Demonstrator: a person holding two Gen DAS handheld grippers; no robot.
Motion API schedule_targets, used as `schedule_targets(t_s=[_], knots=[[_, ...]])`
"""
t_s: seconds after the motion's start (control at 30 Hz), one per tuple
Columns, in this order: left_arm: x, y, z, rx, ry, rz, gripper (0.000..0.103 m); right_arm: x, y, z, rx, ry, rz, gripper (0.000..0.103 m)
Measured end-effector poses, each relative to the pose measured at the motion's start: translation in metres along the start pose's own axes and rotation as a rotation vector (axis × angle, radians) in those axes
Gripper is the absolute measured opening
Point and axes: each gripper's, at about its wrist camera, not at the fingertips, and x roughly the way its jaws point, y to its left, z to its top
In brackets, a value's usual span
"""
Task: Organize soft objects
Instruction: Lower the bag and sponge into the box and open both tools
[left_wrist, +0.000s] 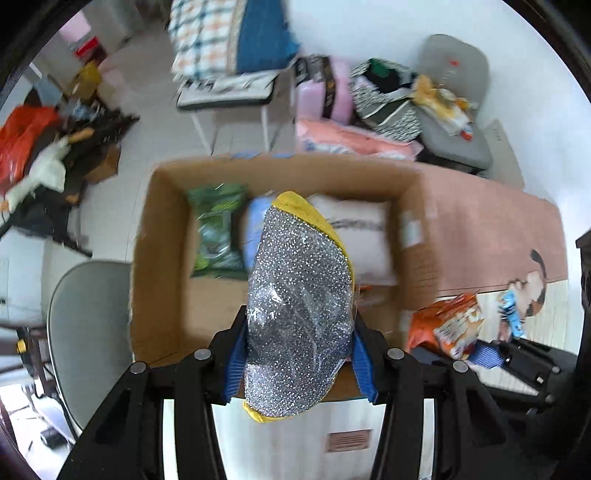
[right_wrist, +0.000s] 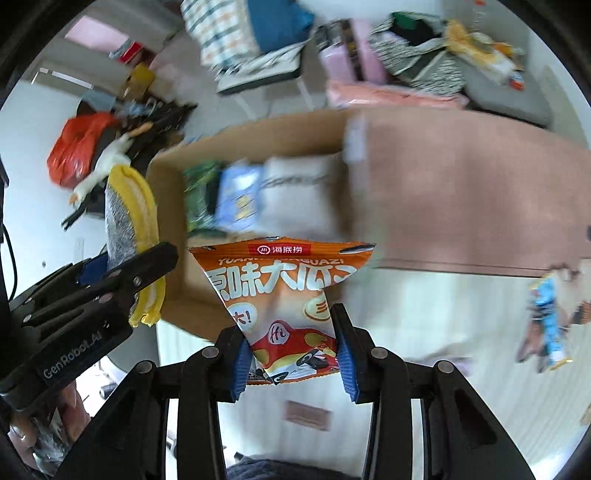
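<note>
Your left tongs (left_wrist: 299, 354) are clamped on a silver glitter scouring pad (left_wrist: 295, 306) with a yellow edge, wrapped in clear film; the blue pads press its sides, and the pad stands up from the tongs, hanging over the open cardboard box (left_wrist: 162, 236) that lies just beyond them. In the box, past the pad, a green packet (left_wrist: 218, 229) lies to the left, a pale blue packet (left_wrist: 255, 221) shows directly behind the pad, and a white cushion-like pack (left_wrist: 358, 229) lies to the right. To the right of these tongs, an orange snack bag (left_wrist: 450, 325) appears beside your other tool.

Your right tongs (right_wrist: 291, 354) pinch the lower part of an orange snack packet (right_wrist: 284, 295) printed with white characters; no earlier picture shows how they came to this grip. The packet rises from between the blue pads, its top edge level with the near wall of the box (right_wrist: 173, 280), which sits just ahead and slightly left. To the left of these tongs, your left tongs (right_wrist: 122, 273) appear side-on with the yellow-edged pad (right_wrist: 129, 206) sticking up from them, next to the box's left wall. Far to the right, a blue-and-orange packet (right_wrist: 546, 317) lies on the pale surface (right_wrist: 424, 317), well apart from the tongs. Much of the background is blurred.
</note>
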Motion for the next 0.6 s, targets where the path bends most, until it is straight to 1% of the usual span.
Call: schedule_targets(t_s=[0.1, 0.2, 0.27, 0.3, 0.37, 0.4, 0.53, 0.6], knots=[[0.03, 0.037, 0.003, -0.041, 0.064, -0.017, 0.046, 0.035, 0.042, 0.002, -0.024, 0.036, -0.016, 0.042], [0.057, 0.058, 0.008, -0.066, 0.128, -0.048, 0.046, 0.07, 0.064, 0.01, -0.03, 0.07, -0.035, 0.042], [0.078, 0.071, 0.011, -0.08, 0.186, -0.06, 0.046, 0.092, 0.074, 0.015, -0.028, 0.091, -0.055, 0.042], [0.086, 0.073, 0.011, -0.079, 0.204, -0.07, 0.046, 0.102, 0.078, 0.016, -0.029, 0.105, -0.043, 0.042], [0.097, 0.08, 0.011, -0.082, 0.226, -0.077, 0.046, 0.119, 0.083, 0.019, -0.024, 0.123, -0.056, 0.042], [0.106, 0.082, 0.012, -0.07, 0.25, -0.088, 0.047, 0.127, 0.086, 0.021, -0.027, 0.124, -0.068, 0.042], [0.126, 0.08, 0.016, -0.065, 0.298, -0.11, 0.049, 0.152, 0.09, 0.028, -0.013, 0.143, -0.09, 0.042], [0.135, 0.081, 0.017, -0.074, 0.32, -0.14, 0.05, 0.161, 0.093, 0.031, -0.01, 0.151, -0.103, 0.043]])
